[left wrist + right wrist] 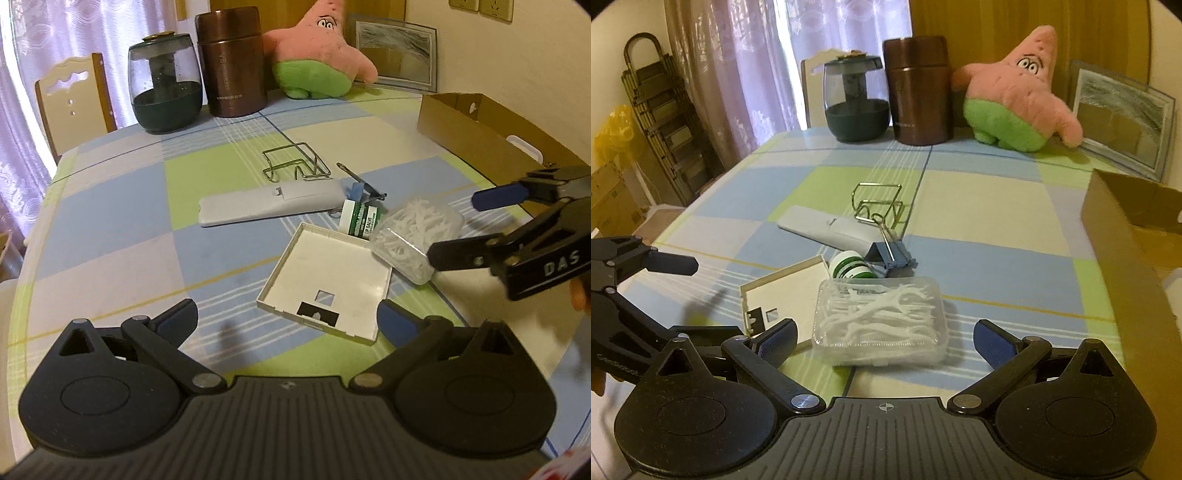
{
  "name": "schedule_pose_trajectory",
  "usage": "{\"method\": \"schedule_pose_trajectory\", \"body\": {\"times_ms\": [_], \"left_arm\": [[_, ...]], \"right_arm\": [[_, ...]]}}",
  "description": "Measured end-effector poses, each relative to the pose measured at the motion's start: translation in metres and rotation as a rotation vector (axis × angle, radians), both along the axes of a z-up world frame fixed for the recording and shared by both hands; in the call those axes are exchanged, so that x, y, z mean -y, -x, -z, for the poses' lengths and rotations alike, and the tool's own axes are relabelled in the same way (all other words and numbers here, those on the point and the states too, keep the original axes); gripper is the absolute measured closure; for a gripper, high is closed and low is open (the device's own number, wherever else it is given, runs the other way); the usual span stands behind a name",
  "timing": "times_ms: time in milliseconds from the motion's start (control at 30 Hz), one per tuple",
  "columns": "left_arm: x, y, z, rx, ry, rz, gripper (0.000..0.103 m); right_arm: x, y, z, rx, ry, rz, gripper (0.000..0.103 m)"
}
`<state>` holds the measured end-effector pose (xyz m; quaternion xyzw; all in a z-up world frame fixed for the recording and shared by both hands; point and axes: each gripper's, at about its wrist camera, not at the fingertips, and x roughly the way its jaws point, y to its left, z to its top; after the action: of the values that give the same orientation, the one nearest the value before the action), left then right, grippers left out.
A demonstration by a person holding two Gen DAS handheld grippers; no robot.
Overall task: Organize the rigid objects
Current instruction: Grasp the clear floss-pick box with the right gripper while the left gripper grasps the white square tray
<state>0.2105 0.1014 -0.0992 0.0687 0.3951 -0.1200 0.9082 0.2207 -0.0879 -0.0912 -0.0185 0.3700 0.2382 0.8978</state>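
On my tabletop [979,206] I count: one clear box of floss picks [881,321], one lip-salve tub [851,267], one blue binder clip [892,254], one white remote control [269,203], one wire rack [293,164], one shallow white tray [328,280], one cardboard box [476,129], one plush starfish [1015,107], one brown flask [918,92], one dark glass jar [855,99], one framed picture [1123,122].

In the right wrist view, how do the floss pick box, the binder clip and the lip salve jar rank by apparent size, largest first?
1. floss pick box, clearly largest, though also nearest the camera.
2. binder clip.
3. lip salve jar, partly hidden behind the box, so its rank against the clip is unsure.
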Motion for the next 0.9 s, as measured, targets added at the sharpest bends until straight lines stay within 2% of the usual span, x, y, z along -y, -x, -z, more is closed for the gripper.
{"method": "schedule_pose_trajectory", "body": {"times_ms": [400,433,467,500,900], "left_arm": [[-0.005,-0.009,0.006,-0.01,0.011,0.043,0.002],[-0.004,-0.009,0.006,-0.01,0.012,0.049,0.002],[-0.003,-0.009,0.006,-0.01,0.013,0.058,0.002],[-0.002,-0.009,0.007,-0.01,0.014,0.066,0.002],[0.018,-0.024,0.015,-0.016,-0.007,0.163,0.002]], "right_arm": [[-0.01,-0.019,0.017,-0.03,0.009,-0.004,0.005],[-0.011,-0.019,0.017,-0.033,0.012,-0.006,0.007],[-0.011,-0.02,0.017,-0.036,0.009,-0.01,0.019],[-0.011,-0.021,0.016,-0.038,0.007,-0.014,0.02],[0.019,0.004,0.004,0.019,0.036,0.052,0.021]]}}
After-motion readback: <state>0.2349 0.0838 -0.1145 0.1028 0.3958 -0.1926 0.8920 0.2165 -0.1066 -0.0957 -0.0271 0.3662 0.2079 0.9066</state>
